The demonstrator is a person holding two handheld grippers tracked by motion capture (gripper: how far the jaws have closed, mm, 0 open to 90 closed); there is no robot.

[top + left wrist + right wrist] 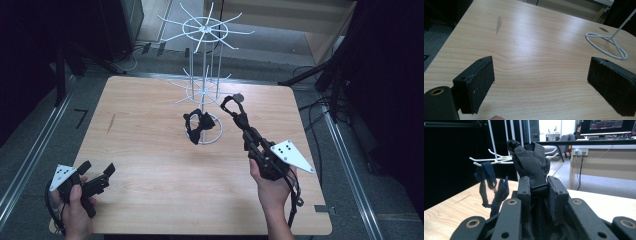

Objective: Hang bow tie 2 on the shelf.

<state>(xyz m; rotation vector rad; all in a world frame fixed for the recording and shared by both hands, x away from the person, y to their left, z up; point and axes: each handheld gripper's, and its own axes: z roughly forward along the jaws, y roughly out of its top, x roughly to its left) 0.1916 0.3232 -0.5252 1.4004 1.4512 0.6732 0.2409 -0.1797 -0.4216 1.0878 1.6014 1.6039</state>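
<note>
From the high view, the work looks partly done: one dark bow tie (199, 126) already hangs from a lower arm of the white wire rack (205, 65) above its ring base, while the right gripper (231, 104) holds a second black bow tie (239, 98) raised near the rack's lower tier, not yet on a hook. Hanging it seems to be what is left. The left gripper (97, 172) waits at the near left corner of the worktop (150, 165), well apart from the rack. In the left gripper view its jaws stand wide open with nothing between them, only bare wood and the rack's ring base (606, 45) beyond. In the right gripper view the jaws are clamped on the black bow tie (531, 165), its soft, crumpled fabric bunching above the pads; the hung tie (491, 186) dangles limp from a white arm to the left.
</note>
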